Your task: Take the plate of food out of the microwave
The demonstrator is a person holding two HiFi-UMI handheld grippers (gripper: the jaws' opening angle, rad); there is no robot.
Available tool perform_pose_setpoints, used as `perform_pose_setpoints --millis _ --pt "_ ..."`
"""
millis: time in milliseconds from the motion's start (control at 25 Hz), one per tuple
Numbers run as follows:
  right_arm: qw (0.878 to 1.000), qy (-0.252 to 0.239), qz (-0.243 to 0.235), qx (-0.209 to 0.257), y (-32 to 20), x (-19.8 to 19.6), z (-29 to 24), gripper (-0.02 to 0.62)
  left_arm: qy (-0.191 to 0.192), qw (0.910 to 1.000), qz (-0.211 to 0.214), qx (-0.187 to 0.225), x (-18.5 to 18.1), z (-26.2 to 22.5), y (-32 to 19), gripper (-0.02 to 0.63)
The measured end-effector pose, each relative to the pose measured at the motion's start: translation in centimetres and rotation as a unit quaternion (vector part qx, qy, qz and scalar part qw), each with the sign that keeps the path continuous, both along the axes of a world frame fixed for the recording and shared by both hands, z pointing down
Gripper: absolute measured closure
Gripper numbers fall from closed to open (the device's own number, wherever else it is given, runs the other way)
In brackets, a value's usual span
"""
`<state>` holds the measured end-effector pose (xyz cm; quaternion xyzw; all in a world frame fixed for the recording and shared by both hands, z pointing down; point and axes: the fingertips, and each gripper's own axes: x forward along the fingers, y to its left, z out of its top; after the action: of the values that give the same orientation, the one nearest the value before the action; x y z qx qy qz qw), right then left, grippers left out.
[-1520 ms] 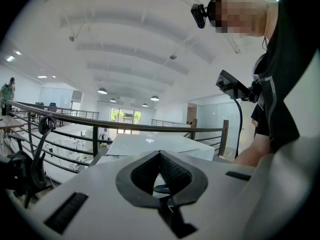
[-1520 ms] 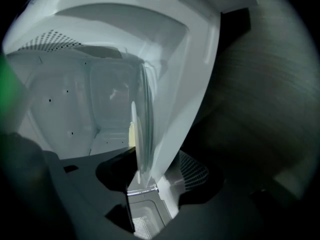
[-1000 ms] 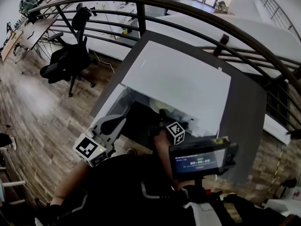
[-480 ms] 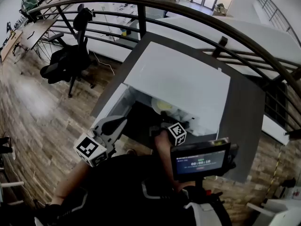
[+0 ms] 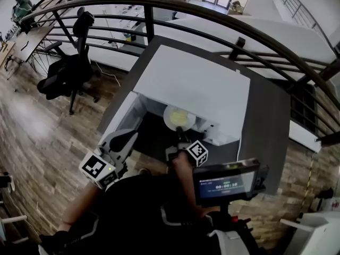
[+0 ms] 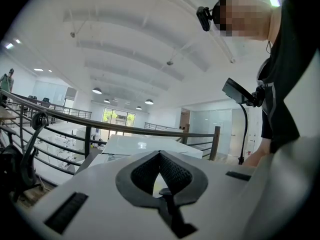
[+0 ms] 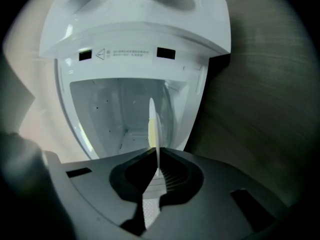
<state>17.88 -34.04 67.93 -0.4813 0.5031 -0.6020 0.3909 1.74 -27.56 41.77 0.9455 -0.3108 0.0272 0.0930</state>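
Note:
The white plate (image 5: 178, 117) with yellow food sticks partway out of the open white microwave (image 5: 196, 84). My right gripper (image 5: 179, 135) is shut on the plate's near rim. In the right gripper view the plate (image 7: 154, 126) shows edge-on between the pressed jaws of the right gripper (image 7: 158, 160), with the microwave's pale cavity (image 7: 120, 114) behind it. My left gripper (image 5: 127, 137) hovers left of the opening, near the open door (image 5: 119, 117). In the left gripper view its jaws (image 6: 160, 154) meet with nothing between them.
The microwave stands on a grey table (image 5: 265, 121) beside a curved black railing (image 5: 212, 20). A small screen on a mount (image 5: 226, 182) sits near my chest at the right. A black office chair (image 5: 66, 70) stands on the wooden floor to the left.
The plate has slid out of the microwave toward me, held in the right gripper, and now shows far more of its face. The left gripper has barely moved.

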Motion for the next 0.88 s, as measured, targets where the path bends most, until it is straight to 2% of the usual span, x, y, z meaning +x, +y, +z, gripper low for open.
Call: perform_pose_setpoints --millis 240,440,560,720,880 --pt "1.000 -0.013 -0.011 0.002 2.1 -1.5 -1.2 0.583 0.007 0.9998 0.016 0.004 -1.1 0.1 0.7 0.603" --pt "0.999 -0.023 -0.029 0.018 3.9 -3.6 -3.0 0.583 0.013 0.9986 0.043 0.028 -1.6 -1.0 1.5 0.603" --pt "0.999 -0.028 -0.028 0.013 5.6 -4.2 -4.8 0.583 0.010 0.9986 0.046 0.025 -2.2 -1.9 1.8 0.604" --pt "0.999 -0.022 -0.034 0.025 7.9 -4.8 -7.5 0.583 0.013 0.9949 0.091 0.041 -2.6 -2.8 2.8 0.603" --pt "0.998 -0.023 -0.026 0.042 9.8 -4.6 -10.0 0.583 0.016 0.9951 0.097 0.009 -2.8 -2.4 2.9 0.603"
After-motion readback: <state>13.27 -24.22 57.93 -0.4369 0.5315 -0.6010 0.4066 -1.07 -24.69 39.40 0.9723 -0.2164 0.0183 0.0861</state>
